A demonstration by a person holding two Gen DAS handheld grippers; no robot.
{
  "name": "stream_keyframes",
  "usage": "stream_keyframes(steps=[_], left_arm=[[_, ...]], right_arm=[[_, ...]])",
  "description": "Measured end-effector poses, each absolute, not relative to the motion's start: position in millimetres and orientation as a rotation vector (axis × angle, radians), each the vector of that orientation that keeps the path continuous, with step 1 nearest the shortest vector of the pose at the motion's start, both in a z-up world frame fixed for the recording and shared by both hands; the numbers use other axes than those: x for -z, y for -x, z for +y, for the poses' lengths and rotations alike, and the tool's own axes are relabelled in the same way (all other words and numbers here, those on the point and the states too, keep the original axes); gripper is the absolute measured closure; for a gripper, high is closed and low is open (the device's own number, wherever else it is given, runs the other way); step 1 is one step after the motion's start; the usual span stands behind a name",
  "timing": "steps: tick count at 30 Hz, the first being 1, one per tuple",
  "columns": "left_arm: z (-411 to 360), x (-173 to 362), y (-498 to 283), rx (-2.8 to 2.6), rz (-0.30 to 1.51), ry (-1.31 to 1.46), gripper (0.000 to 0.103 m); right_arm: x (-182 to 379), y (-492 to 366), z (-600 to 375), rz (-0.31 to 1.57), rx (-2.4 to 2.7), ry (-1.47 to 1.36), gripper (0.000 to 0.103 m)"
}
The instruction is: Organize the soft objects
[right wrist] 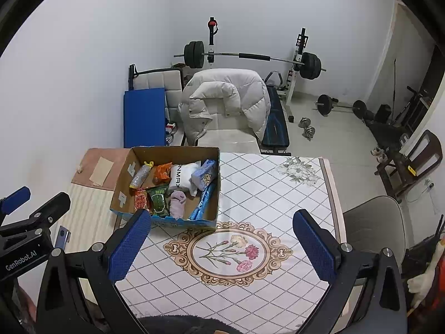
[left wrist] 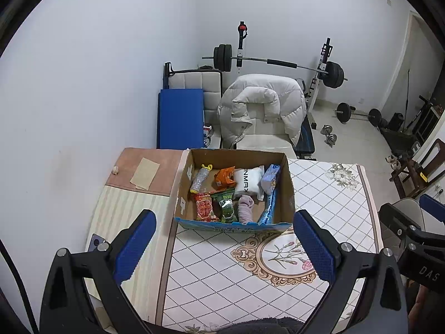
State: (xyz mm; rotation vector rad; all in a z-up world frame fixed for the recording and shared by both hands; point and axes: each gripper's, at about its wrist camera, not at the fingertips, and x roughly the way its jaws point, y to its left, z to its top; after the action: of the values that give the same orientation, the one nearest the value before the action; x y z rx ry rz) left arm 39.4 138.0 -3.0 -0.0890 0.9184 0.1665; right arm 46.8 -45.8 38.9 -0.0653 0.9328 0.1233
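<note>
An open cardboard box [left wrist: 289, 192] [right wrist: 122, 183] stands on the table. It holds a white packet [left wrist: 247, 185] [right wrist: 180, 178], a pink sock [left wrist: 245, 208] [right wrist: 177, 203], a blue-and-white pack [left wrist: 271, 179] [right wrist: 204, 178], red [left wrist: 204, 207], green [left wrist: 227, 207] and orange [left wrist: 225, 177] snack bags, and a clear crumpled bag [left wrist: 199, 179]. My left gripper [left wrist: 225, 247] is open and empty, held above the table just short of the box. My right gripper [right wrist: 222, 246] is open and empty, above the floral medallion [right wrist: 229, 252] to the right of the box.
The table carries a diamond-pattern cloth [left wrist: 328, 194] and a striped mat [left wrist: 122, 208] with a phone [left wrist: 96, 242]. Beyond it stand a chair with a white puffer jacket [left wrist: 261, 105], a blue pad [left wrist: 180, 117] and a barbell rack [left wrist: 278, 64]. A grey chair [right wrist: 372, 231] stands at right.
</note>
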Motion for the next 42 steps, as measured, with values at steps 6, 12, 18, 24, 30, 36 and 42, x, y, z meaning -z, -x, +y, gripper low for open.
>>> stream_keyframes(steps=[6,12,18,24,30,36,42], left_arm=[[136.9,2.1,-39.4,-0.165,0.916,0.089,0.002],[135.6,-3.3,-38.4,-0.162,0.909,0.086,0.002],[134.7,-7.9,-38.5,-0.150,0.901,0.076,0.002],[134.7,-6.5,-38.4,-0.145,0.906,0.069,0.002],[134.2,-7.0,-37.8,-0.142,0.898,0.069,0.002],[134.5,-7.1,-37.0,-0.141,0.901,0.067,0.002],[137.9,-6.2,-36.3,-0.144,0.902,0.061,0.002]], right_arm=[[-40.8,-47.5,-47.4,0.931,-0.122,0.065,0.000],[-42.8,-47.7,-48.4,0.930,-0.118,0.067,0.000],[-45.8,-48.4,-50.4,0.922,-0.111,0.066,0.000],[-49.4,-46.9,-54.1,0.921,-0.104,0.064,0.000],[-52.2,-43.8,-56.4,0.916,-0.095,0.065,0.000],[-54.9,-42.4,-57.4,0.911,-0.091,0.067,0.000],[-57.4,-39.6,-57.1,0.910,-0.090,0.067,0.000]])
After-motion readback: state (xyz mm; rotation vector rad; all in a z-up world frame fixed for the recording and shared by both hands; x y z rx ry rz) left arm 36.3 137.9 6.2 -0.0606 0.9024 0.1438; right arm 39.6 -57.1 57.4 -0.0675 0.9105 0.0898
